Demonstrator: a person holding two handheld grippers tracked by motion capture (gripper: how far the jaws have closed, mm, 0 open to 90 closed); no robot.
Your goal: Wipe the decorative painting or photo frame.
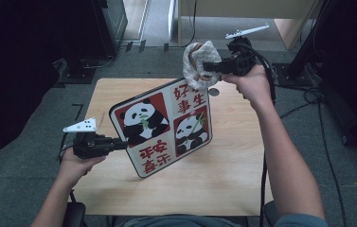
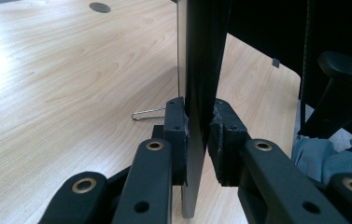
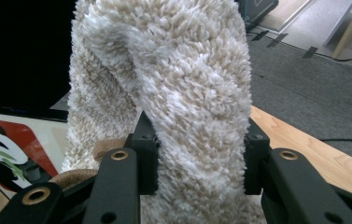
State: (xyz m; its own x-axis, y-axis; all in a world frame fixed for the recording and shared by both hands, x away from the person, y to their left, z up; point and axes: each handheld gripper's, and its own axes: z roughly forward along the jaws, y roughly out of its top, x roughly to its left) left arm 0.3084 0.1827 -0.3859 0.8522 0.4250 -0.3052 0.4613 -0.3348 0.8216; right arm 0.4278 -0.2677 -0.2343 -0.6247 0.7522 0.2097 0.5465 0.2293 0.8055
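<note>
Fluffy cloth [image 3: 183, 93] clamped between jaws, panda board [image 3: 10, 149]

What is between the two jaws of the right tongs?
A fluffy beige cloth fills the gap of the right tongs; the right gripper view shows both jaws pressing it.

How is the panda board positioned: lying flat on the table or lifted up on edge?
Lifted on edge: the panda board stands tilted above the table, clamped by the left gripper.
</note>
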